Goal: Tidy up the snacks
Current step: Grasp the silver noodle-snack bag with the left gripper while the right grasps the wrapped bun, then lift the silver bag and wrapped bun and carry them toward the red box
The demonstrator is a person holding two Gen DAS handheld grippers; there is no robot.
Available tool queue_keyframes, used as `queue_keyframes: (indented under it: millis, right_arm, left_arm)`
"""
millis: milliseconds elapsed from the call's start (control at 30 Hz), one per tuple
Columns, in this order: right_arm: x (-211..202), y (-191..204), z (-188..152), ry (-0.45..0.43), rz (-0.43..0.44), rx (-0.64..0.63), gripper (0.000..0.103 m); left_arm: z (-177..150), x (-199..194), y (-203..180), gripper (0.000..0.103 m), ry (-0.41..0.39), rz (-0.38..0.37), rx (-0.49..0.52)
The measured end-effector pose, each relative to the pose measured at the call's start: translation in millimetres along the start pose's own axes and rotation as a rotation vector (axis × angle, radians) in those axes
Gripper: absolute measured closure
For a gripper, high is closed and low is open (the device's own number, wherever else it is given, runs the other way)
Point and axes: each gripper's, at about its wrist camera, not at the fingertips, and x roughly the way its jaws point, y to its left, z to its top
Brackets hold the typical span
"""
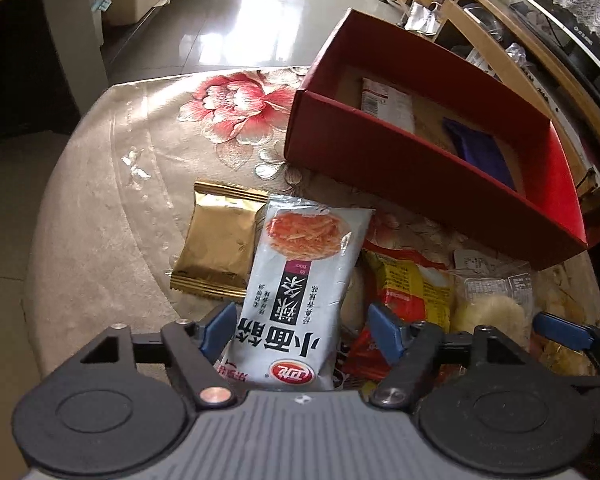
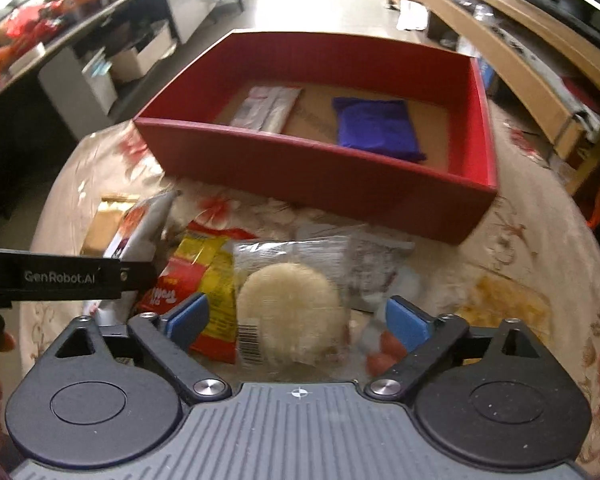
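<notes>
Left gripper [image 1: 302, 334]: jaws spread wide, blue pads on either side of a grey-white noodle-snack packet [image 1: 306, 292] without clearly pressing it; whether touching cannot be told. Just left of the left jaw and slightly ahead, a gold foil packet [image 1: 218, 242], its right edge tucked under the grey-white one. Right of the right jaw, a yellow-and-red packet [image 1: 410, 292] and a clear bag with a pale round cake [image 1: 490, 312]. Ahead and to the right of these jaws, an open red box [image 1: 384, 160] on the flowered tablecloth [image 1: 140, 152], with a white packet [image 1: 388, 104] and a blue packet [image 1: 482, 150] lying apart on its cardboard floor. Right gripper [image 2: 296, 320]: jaws also wide, holding nothing, the clear bag with the round cake sitting between the pads, nearer the left one. Under that bag's left edge, the yellow-and-red packet, beside the left jaw. Beyond the right jaw, blurred small red and white wrapped sweets [image 2: 384, 344]. Straight ahead of these jaws, the red box, well apart from the pads.
</notes>
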Motion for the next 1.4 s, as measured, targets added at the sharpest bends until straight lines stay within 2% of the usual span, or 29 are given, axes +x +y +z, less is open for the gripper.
queue_keyframes:
  millis: [33,100,133,167,267,400,533,633,667,733,800,967,1133,1267,1400]
  right_arm:
    - [5.6,1.2,0.2,0.005,-0.018,-0.014,0.007]
    - [15.4,-0.2,0.6,0.027,-0.035,-0.017,0.019]
    - [18.0,-2.2,-0.4,0.041,-0.001,0.004,0.030]
    - [18.4,-4.3,0.2,0.053,0.025,0.024,0.036]
    - [11.5,0.0,-3.3,0.041,-0.001,-0.013,0.037]
    - [-4.4,-0.4,-10.4,0.028,0.029,-0.016,0.037]
    - [-25.9,-7.3,-15.7,-0.011,0.057,0.011,0.037]
    - [-38.1,-8.5,-22.1,-0.028,0.082,0.027,0.037]
    - [-40.4,-8.2,-23.7,-0.032,0.086,0.027,0.037]
    - [-41.7,-8.3,-25.8,-0.031,0.095,0.026,0.037]
    - [-40.5,-10.1,-27.8,-0.023,0.091,0.022,0.037]
    - [-40.1,-16.1,-27.4,-0.019,0.088,0.028,0.037]
    - [-47.8,-18.7,-32.0,-0.032,0.091,0.028,0.037]
    - [-54.0,-18.4,-37.3,-0.042,0.108,0.023,0.037]
    - [-52.8,-13.9,-46.9,-0.019,0.106,0.000,0.037]
  left_arm:
    - [-0.1,0.4,0.8,0.031,0.001,0.001,-0.001]
    - [-0.2,1.1,2.0,0.031,0.003,0.003,-0.001]
    - [-0.1,0.9,2.7,0.031,0.003,0.001,-0.001]
    - [0.4,0.2,3.1,0.031,0.002,-0.004,-0.001]
    - [0.9,-2.4,2.3,0.031,-0.008,-0.008,0.003]
    - [0.5,-3.5,4.3,0.030,-0.009,-0.003,0.002]
    - [-1.8,5.9,4.5,0.029,0.026,0.001,0.012]
    - [-1.7,14.7,5.6,0.029,0.048,-0.015,-0.028]
    - [-1.5,14.5,5.0,0.032,0.043,-0.014,-0.034]
    - [-2.1,12.6,2.7,0.048,0.042,-0.028,-0.036]
    - [-6.1,7.7,1.3,0.053,0.041,-0.042,-0.043]
    - [-23.0,-0.1,0.2,0.057,0.021,-0.024,-0.025]
    - [-38.3,-15.3,4.3,0.058,0.012,-0.042,-0.023]
    - [-60.2,-31.3,5.3,0.058,0.012,-0.059,0.019]
    - [-79.8,-37.3,3.9,0.058,0.013,-0.035,0.069]
